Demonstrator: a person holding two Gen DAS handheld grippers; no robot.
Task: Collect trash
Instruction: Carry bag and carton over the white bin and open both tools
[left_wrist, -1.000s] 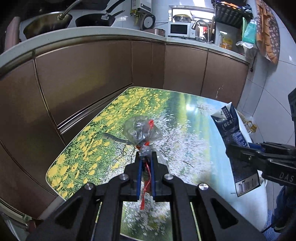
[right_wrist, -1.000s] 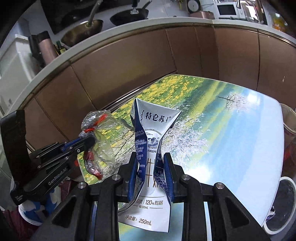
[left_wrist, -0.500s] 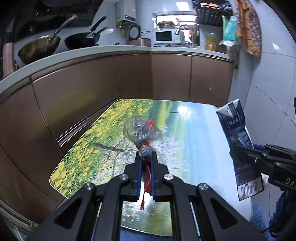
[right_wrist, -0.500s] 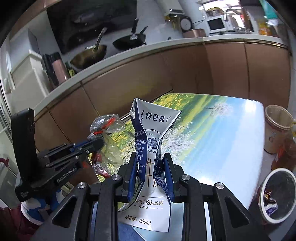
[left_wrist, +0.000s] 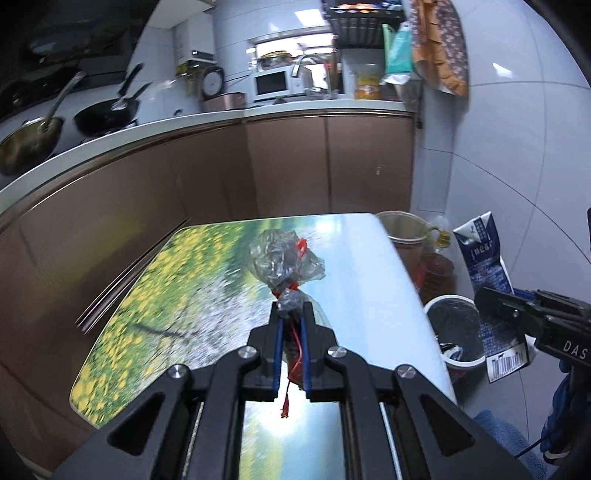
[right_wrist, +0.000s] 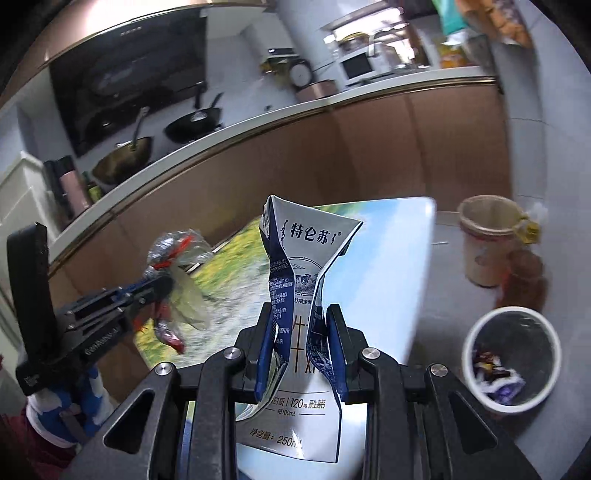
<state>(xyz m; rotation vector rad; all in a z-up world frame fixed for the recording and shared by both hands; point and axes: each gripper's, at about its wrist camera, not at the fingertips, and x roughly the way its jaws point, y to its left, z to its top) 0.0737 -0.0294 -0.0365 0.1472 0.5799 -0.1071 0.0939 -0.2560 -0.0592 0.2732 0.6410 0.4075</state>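
Since the earlier frames both claws have lifted and drawn back toward the right end of the tabletop (left_wrist: 373, 266), so a white bin (right_wrist: 511, 349) on the floor beside it now shows fully, with wrappers lying in its bottom.

The left claw (left_wrist: 291, 314) is clamped on the knotted neck of one crumpled clear plastic bag (left_wrist: 284, 258). The bag's bulk sticks out forward past the fingertips, its long axis running along the fingers, and a red string hangs down between them. It is held in the air above the flower-printed tabletop.

The right claw (right_wrist: 301, 314) is pinched on one flattened milk carton (right_wrist: 306, 258), blue and white. The carton stands roughly upright with its long axis vertical, its opened spout end up and its printed face toward the right wrist camera; the lower end hangs below the fingers. In the left wrist view the same carton sits over the floor just past the tabletop's right edge, above the white bin.

Both claws point forward toward the brown cabinets, side by side and apart, the right one slightly lower.

On the floor by the bin stand one tan cup-shaped bucket (right_wrist: 487, 240) and one amber bottle (right_wrist: 526, 273), touching each other
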